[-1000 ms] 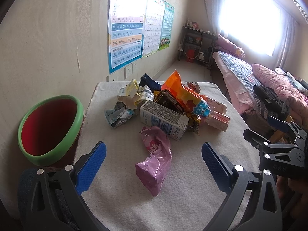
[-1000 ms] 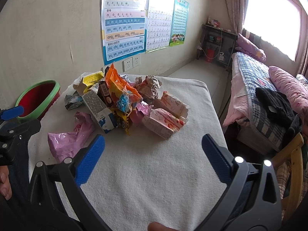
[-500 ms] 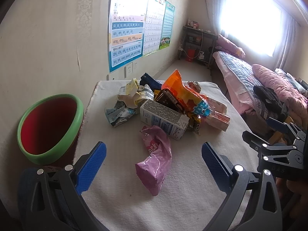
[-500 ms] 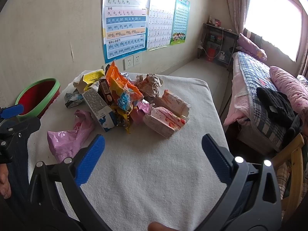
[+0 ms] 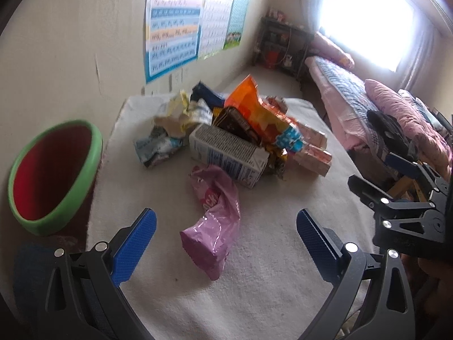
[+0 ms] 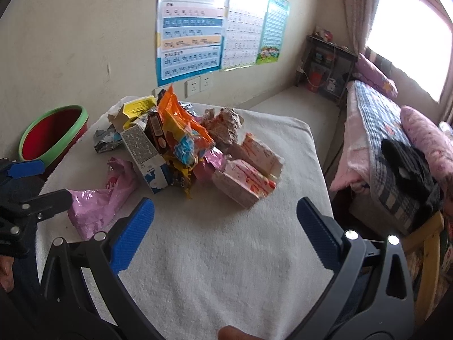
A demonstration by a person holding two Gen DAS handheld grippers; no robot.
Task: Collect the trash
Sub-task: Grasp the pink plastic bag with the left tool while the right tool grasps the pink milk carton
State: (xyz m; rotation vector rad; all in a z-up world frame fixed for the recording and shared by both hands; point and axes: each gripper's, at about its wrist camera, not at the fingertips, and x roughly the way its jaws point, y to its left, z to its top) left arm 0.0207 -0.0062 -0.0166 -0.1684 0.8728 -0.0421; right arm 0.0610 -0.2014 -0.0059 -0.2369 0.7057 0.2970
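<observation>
Plainly, with both grippers' fingers held apart and empty, the limp pink wrapper (image 5: 213, 218) beside the milk carton (image 5: 229, 155) could be pinched poorly and dropped short of the bin (image 5: 53, 172).

Left gripper (image 5: 226, 243) fills the lower frame of its own view, blue-padded jaws spread wide. Right gripper (image 6: 225, 229) likewise, jaws wide apart, holding nothing.
</observation>
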